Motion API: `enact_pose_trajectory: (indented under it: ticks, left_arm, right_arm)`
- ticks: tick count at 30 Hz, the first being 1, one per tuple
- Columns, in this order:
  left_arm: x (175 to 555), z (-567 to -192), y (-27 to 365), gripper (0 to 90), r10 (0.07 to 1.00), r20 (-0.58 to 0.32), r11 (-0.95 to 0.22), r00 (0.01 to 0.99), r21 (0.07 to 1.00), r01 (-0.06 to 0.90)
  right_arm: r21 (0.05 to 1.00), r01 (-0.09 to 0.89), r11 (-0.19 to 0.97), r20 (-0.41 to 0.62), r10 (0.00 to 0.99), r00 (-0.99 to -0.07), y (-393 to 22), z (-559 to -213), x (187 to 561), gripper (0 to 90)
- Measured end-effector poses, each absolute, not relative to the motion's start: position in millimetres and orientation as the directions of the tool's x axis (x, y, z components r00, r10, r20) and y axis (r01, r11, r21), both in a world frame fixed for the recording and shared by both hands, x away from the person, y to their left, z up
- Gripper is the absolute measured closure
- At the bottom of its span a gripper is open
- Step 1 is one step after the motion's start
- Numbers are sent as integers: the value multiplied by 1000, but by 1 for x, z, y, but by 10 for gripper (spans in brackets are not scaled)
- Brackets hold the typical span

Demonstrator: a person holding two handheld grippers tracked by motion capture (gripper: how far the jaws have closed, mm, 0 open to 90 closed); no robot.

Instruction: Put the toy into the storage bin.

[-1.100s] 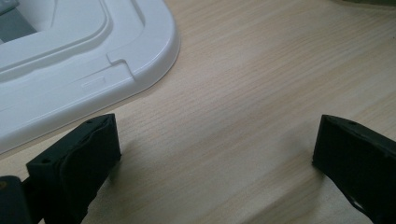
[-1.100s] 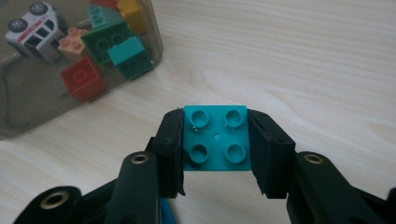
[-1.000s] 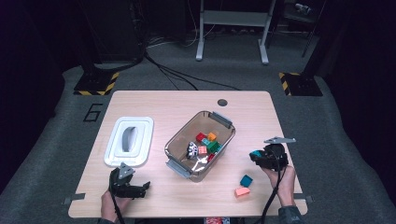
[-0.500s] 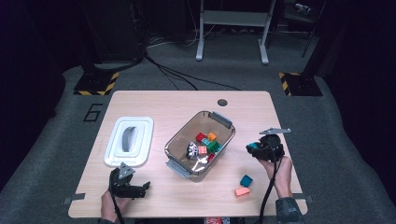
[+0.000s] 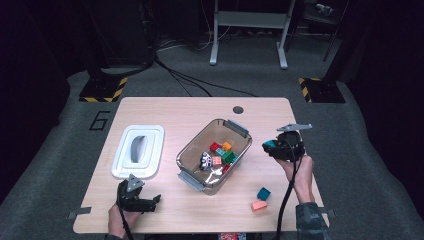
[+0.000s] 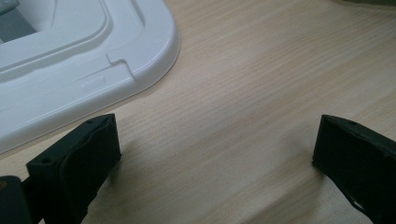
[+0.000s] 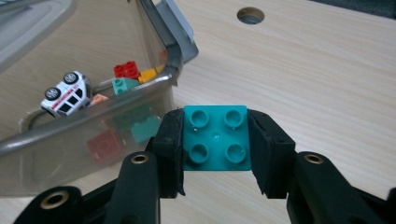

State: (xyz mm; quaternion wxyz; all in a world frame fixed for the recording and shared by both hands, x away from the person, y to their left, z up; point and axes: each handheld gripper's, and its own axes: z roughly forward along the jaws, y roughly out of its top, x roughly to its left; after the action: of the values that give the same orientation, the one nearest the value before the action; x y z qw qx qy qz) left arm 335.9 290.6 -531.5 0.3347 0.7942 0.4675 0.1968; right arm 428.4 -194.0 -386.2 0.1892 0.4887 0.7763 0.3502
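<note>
Teal brick clamped between right tool's jaws, beside clear bin, left tool wide, empty

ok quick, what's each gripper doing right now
Left gripper: open, nothing between its jaws, low over the table.
Right gripper: shut on a teal brick, beside the clear bin.
</note>
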Motion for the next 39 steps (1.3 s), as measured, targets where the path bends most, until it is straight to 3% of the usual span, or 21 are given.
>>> enact_pose_trajectory:
  ticks: [17, 30, 39]
  left_arm:
    - [336, -532, 290, 5, 878, 4, -332, 478, 724, 604]
    - [336, -532, 290, 6, 878, 4, -332, 478, 724, 605]
    - [336, -532, 290, 6, 878, 5, -334, 479, 723, 604]
  right_arm:
    - [742, 571, 353, 42, 825, -564, -142, -357, 440, 588]
    - [679, 556, 480, 45, 728, -684, -87, -377, 433, 587]
    - [639, 560, 527, 50, 698, -714, -77, -387, 424, 585]
